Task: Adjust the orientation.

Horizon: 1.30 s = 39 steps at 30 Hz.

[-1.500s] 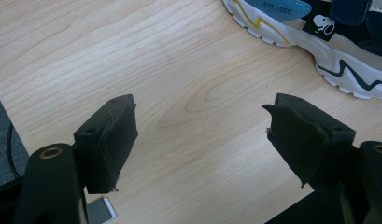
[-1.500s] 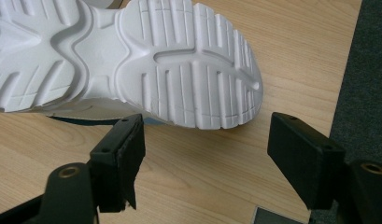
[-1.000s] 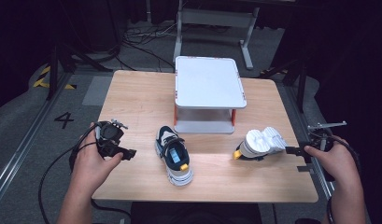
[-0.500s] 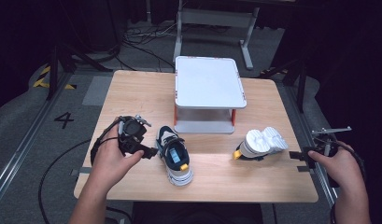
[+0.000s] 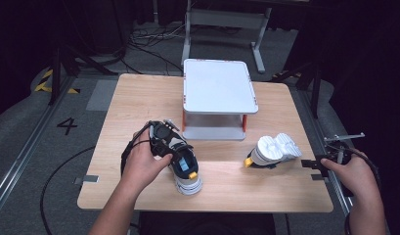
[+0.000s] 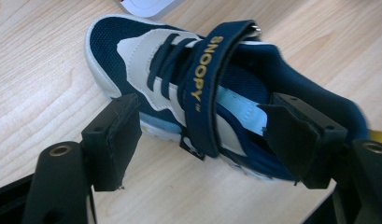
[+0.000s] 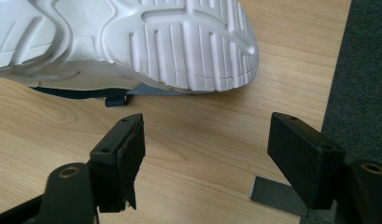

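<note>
Left gripper [image 5: 169, 142] over upright shoe [image 5: 185, 169] at table [image 5: 139, 98] front-centre, jaws spread wide. Left gripper view: left gripper [image 6: 202, 140] straddles upright shoe [image 6: 202, 93]; one jaw beside its sole edge, other at or inside collar, contact unclear. Strap reads SNOOPY. White rack [image 5: 219, 93] behind shoe, mid-table. Second shoe [image 5: 273, 149] right of rack front, on its side, white sole showing. Right gripper [image 5: 310, 164] at table's right edge, just beside second shoe, apart from it. Right gripper view: right gripper [image 7: 205, 154] jaws wide, holding nothing, second shoe [image 7: 132, 42] sole just ahead.
</note>
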Each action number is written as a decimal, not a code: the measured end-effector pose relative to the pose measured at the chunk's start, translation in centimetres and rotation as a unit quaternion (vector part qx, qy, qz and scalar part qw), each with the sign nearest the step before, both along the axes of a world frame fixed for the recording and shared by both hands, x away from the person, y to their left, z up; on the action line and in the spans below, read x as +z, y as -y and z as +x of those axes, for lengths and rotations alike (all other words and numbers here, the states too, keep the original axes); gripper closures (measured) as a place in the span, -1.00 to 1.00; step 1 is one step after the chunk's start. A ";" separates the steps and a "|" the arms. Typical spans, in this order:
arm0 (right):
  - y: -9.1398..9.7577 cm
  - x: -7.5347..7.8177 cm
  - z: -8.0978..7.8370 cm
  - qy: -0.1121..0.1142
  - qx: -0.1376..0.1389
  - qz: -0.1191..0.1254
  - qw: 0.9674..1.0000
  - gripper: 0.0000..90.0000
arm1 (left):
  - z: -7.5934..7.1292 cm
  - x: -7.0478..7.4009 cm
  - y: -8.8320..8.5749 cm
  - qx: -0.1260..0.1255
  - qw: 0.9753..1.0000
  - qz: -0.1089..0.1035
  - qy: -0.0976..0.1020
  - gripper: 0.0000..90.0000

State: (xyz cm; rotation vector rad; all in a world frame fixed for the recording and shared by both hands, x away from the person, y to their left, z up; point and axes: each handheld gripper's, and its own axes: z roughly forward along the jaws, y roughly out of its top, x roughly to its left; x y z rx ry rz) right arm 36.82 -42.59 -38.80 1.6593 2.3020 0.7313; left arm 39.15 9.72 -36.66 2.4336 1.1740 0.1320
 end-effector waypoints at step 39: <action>2.0 -0.4 -2.5 -0.007 -0.034 0.002 0.999 -0.38 | 3.6 1.0 7.6 -0.210 0.966 0.073 0.133 0.67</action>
